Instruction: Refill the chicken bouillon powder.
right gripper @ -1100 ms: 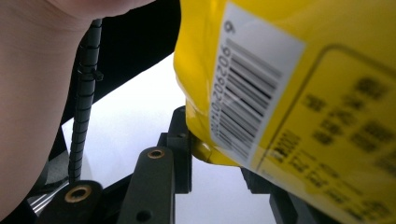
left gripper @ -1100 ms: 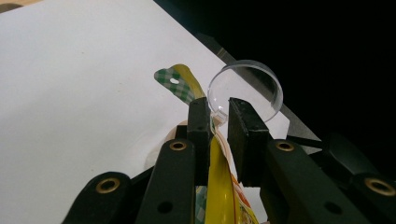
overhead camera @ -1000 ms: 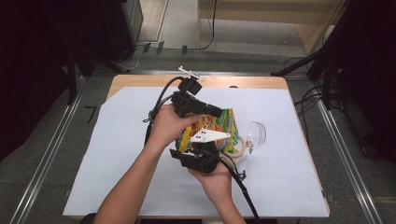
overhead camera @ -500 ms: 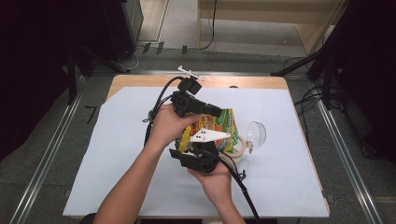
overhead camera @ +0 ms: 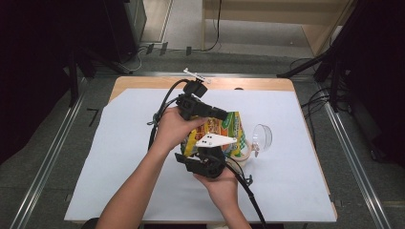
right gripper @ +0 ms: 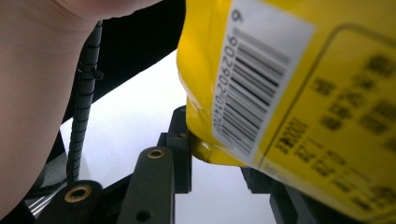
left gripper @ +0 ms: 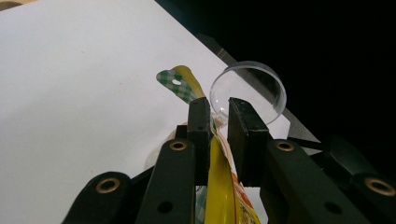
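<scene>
The right gripper (overhead camera: 212,151) hides much of the yellow bag (overhead camera: 224,129); both it and the left gripper (left gripper: 217,121) are clamped on it. The clear lid (overhead camera: 261,136) lies beside.

The snack bag (overhead camera: 217,136) is showing bright yellow with orange print, a green-and-white checked top edge, and a white label with black barcode stripes. The surface (overhead camera: 119,157) is wearing a white sheet over tan wood. Both claws are showing black; the round lid (overhead camera: 261,136) is clear.
</scene>
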